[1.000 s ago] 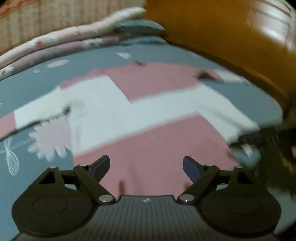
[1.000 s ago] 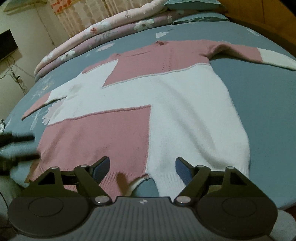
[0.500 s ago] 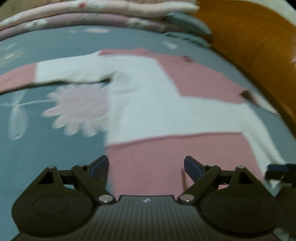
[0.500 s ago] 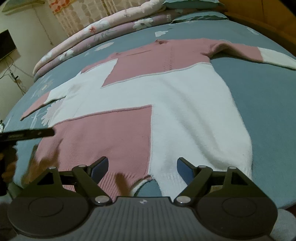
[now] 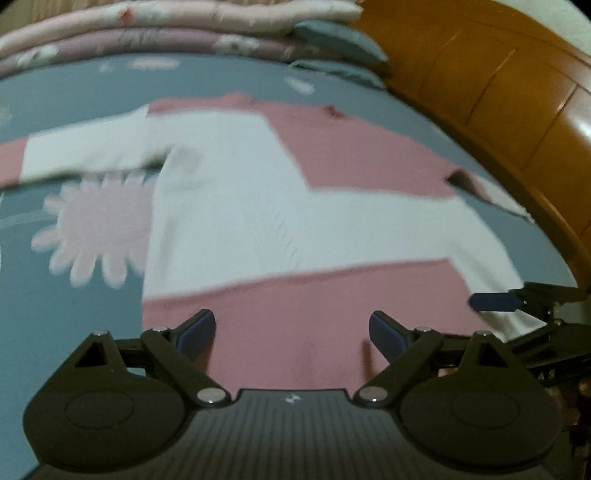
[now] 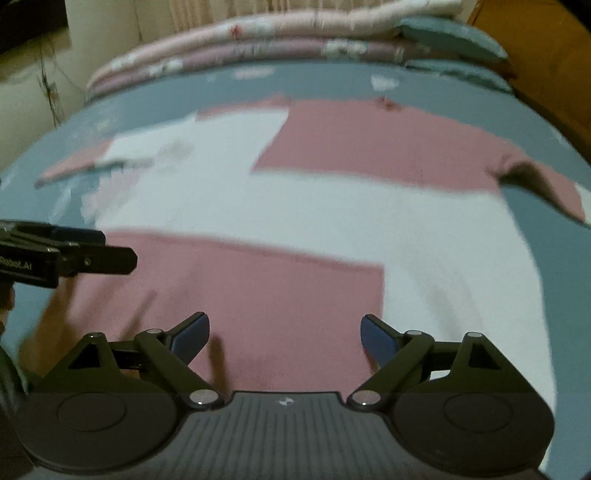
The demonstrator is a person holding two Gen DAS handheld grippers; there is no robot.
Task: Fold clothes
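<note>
Both the left tool [image 5: 291, 328] and right tool [image 6: 284, 328], jaws apart, hover over the flat pink-and-white knit sweater's [image 6: 314, 221] hem on the grey-blue floral bed [image 5: 74, 295].

bedsheet [image 5: 92, 96] | folded quilts [image 5: 147, 29] | pillows [image 5: 332, 37] | headboard [image 5: 498, 92]

Grey floral bed [image 6: 546, 236]; pink-white sweater [image 6: 332, 221] spread flat on it.

You can read one marking: "Robot.AI" in pale letters on the black side of the left gripper [image 6: 79, 254], at the left edge of the right wrist view (its first letter sits right at the frame edge). In the left wrist view, the faint characters on the right gripper [image 5: 495, 302] are too blurred to read.
</note>
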